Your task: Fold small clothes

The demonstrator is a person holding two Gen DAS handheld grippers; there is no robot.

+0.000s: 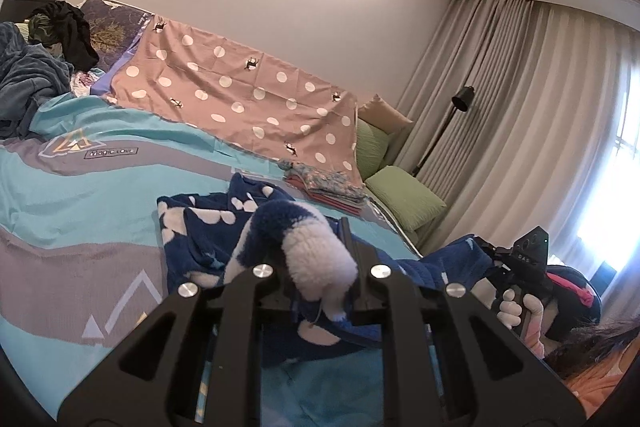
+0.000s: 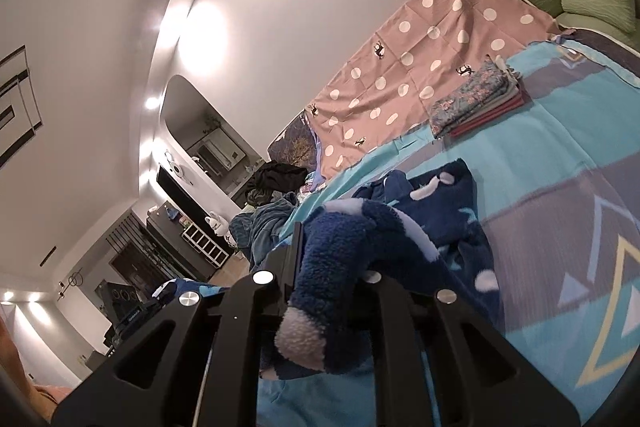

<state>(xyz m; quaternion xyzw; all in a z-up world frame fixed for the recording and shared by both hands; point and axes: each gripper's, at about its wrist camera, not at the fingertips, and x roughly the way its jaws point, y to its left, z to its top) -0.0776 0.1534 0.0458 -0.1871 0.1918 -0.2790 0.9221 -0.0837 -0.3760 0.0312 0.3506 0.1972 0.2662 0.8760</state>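
Observation:
A dark blue fleece garment with white spots (image 1: 208, 227) lies crumpled on the turquoise and grey bedspread (image 1: 80, 195). My left gripper (image 1: 320, 267) is shut on one fleecy edge of it, which bulges up between the jaws. My right gripper (image 2: 328, 267) is shut on another edge of the same garment (image 2: 440, 203), lifted off the bed. The right gripper also shows at the right of the left wrist view (image 1: 524, 267), held in a gloved hand, with blue fabric stretched towards it.
A stack of folded clothes (image 1: 332, 187) (image 2: 476, 103) lies at the far side of the bed by a pink polka-dot sheet (image 1: 240, 87). Green pillows (image 1: 404, 195) lie beyond. Dark clothes (image 1: 64, 31) and a grey-blue blanket (image 1: 28, 75) are heaped at the left.

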